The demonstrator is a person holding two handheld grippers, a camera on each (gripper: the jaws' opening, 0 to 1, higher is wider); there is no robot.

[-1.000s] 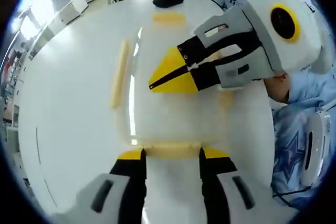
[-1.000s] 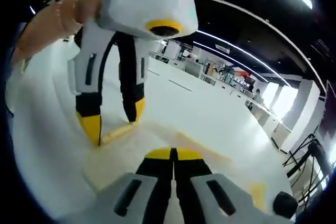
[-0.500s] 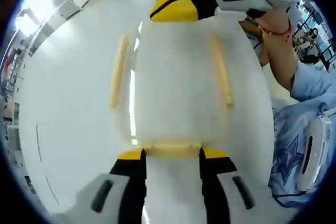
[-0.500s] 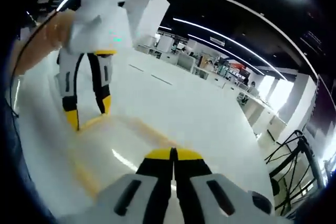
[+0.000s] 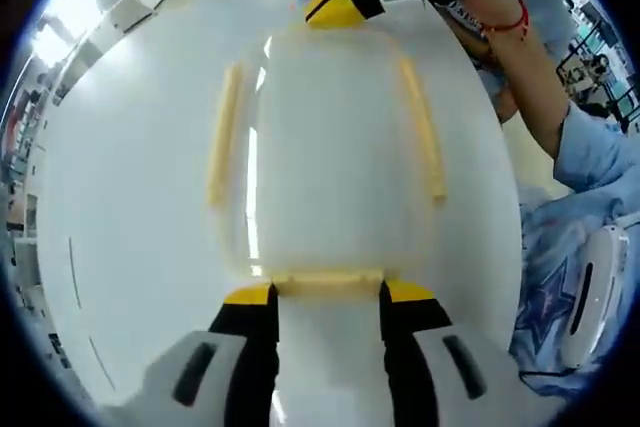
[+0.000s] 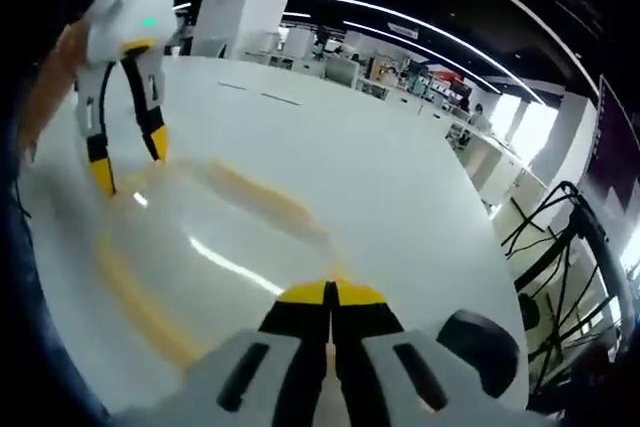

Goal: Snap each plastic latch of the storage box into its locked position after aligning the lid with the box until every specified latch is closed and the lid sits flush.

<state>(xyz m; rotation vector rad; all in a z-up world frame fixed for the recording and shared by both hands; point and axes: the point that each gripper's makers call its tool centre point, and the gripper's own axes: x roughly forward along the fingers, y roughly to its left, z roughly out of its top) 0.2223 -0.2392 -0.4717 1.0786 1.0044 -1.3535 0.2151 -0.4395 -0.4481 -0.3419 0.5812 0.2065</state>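
White table (image 5: 120, 247) carried the box (image 5: 335, 157) at its middle, the lid (image 5: 330, 97) lying level on top. Over the last second the right tool (image 5: 335, 2) had swung from above the lid's centre out to the far end at 12 o'clock in the left gripper view, its yellow tips pressed together at the far latch. That suggested the side work was finished and the end latch was next. The left tool (image 5: 328, 292) had stayed put, jaws spread to either side of the near latch (image 5: 328, 282) at 6 o'clock. Translucent and milky, the box bore pale yellow latches, the left (image 5: 225, 132) and right (image 5: 425, 127) ones lying flat along its sides. In the right gripper view the right tool (image 6: 330, 295) met the box's edge at 6 o'clock, the left tool (image 6: 128, 157) at 10.
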